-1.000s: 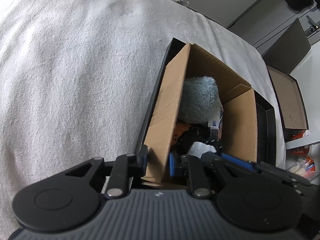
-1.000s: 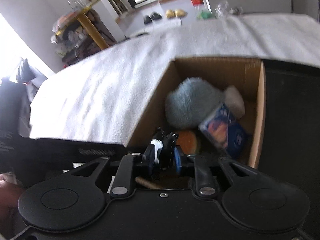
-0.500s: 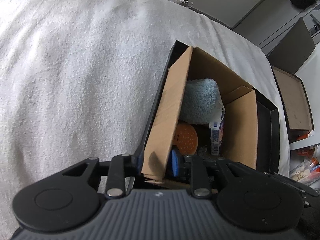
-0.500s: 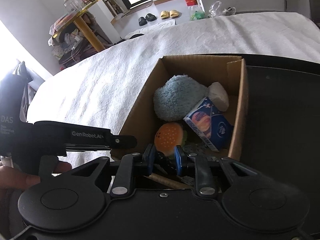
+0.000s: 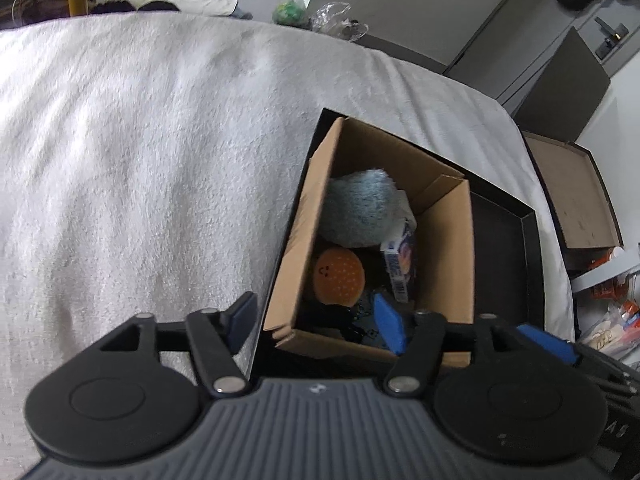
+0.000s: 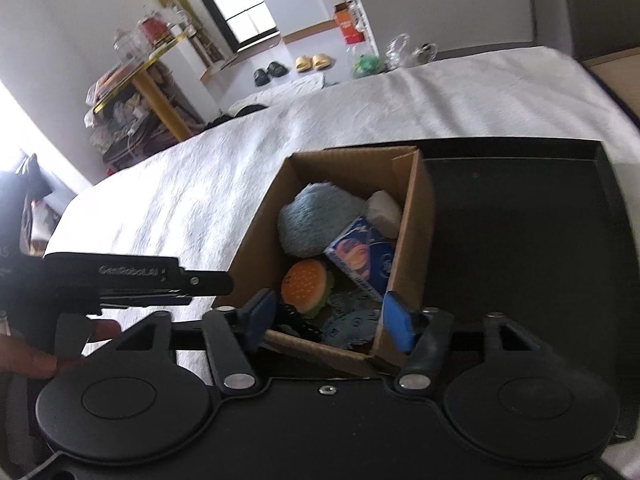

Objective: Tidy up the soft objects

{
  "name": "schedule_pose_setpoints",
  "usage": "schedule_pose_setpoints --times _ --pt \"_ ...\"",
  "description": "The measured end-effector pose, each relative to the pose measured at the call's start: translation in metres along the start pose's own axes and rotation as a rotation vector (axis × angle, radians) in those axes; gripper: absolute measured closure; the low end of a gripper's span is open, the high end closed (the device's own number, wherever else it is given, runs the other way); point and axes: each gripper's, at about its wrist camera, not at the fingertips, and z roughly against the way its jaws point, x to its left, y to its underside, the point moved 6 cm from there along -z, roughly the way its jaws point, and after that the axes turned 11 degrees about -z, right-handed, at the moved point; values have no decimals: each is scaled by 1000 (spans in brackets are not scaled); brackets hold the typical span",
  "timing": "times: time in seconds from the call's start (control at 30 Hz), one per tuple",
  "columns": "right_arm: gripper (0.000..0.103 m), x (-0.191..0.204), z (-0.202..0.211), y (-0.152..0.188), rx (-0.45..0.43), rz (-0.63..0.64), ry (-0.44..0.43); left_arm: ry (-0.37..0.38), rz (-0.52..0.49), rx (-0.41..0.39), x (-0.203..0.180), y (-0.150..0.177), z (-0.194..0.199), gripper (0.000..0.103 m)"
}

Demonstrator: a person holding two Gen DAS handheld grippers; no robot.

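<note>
An open cardboard box point(image 5: 448, 240) point(image 6: 416, 216) stands in a black tray point(image 6: 520, 240) on a white blanket. Inside lie a fluffy grey-blue plush point(image 5: 356, 212) point(image 6: 312, 220), an orange burger toy point(image 5: 338, 276) point(image 6: 306, 286), a blue printed packet point(image 5: 400, 264) point(image 6: 360, 256), a white soft lump point(image 6: 384, 208) and dark items at the near end. My left gripper point(image 5: 316, 322) is open and empty, straddling the box's near left wall. My right gripper point(image 6: 328, 318) is open and empty above the box's near edge.
The white blanket point(image 5: 140, 160) covers the bed all around. The black tray's rim point(image 5: 528, 240) lies right of the box. A second flat cardboard tray point(image 5: 572, 196) sits off the bed. The left gripper's body point(image 6: 120, 276) shows at the left of the right wrist view.
Both grippers have opened and drawn back from the box. The left one let go of the box wall; the right one let go of a dark item, now in the box.
</note>
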Motion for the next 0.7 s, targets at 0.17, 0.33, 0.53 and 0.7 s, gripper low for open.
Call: schedule_pose_setpoints --times 0.17,0.33,0.53,0.7 --pt "14 -14 21 -4 -45 -22 40 -11 -32 -29 -14 1 18 15" --pt "0 -30 41 -8 -96 -51 69 -15 -70 -77 -30 1 37 0" --pt "0 -45 66 -10 -166 -63 92 -1 -116 -118 -52 4 54 0" --pt "0 -55 82 -9 -188 -79 98 -11 -160 -138 -67 6 65 0"
